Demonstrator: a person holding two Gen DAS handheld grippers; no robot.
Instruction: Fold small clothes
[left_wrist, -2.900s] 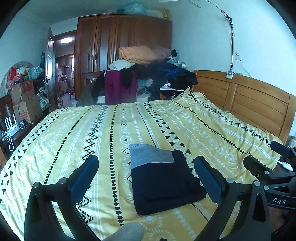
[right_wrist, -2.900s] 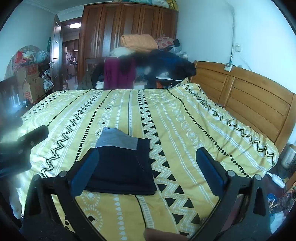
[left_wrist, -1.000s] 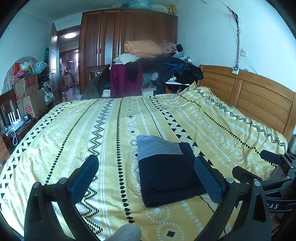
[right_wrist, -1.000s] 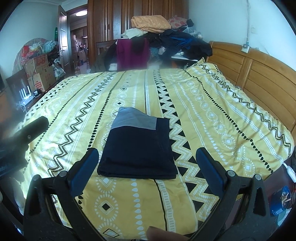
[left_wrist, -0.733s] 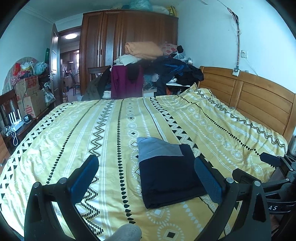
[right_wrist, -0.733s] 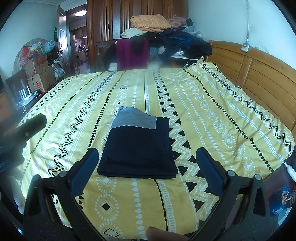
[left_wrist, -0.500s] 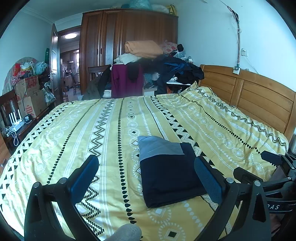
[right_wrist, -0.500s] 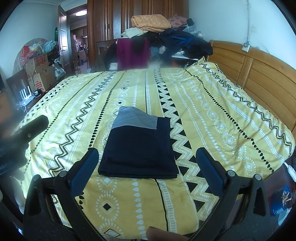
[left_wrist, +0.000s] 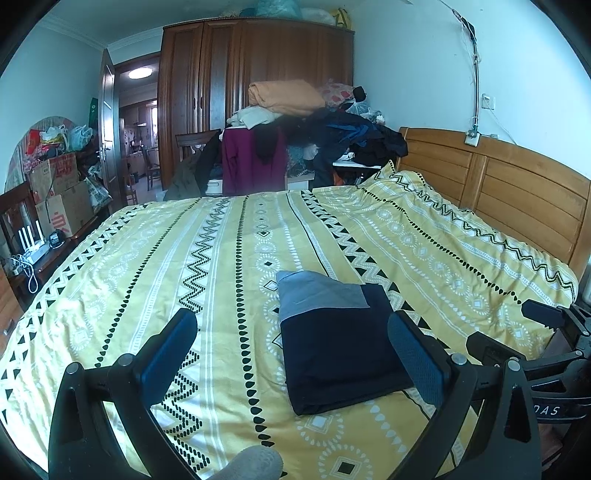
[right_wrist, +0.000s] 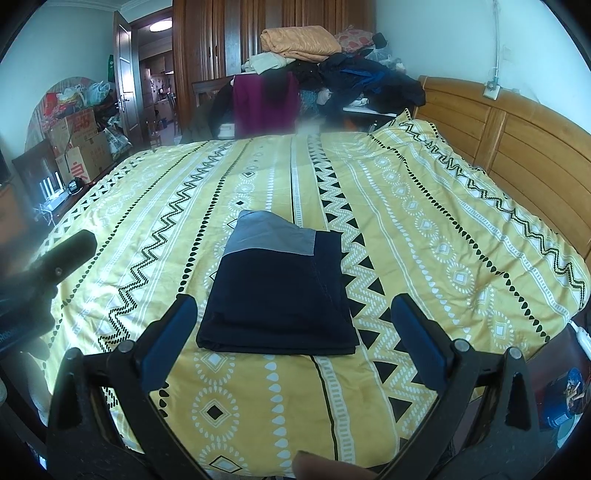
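- Left wrist view: the left gripper (left_wrist: 291, 343) is held with its jaws wide apart and empty, short of the folded dark garment (left_wrist: 340, 350), which lies flat on the yellow bedspread (left_wrist: 147, 266). A careless pass could drag the top layer open.
- Right wrist view: the right gripper (right_wrist: 291, 328) is likewise spread and empty, above the garment's near edge (right_wrist: 277, 347), which could be snagged.
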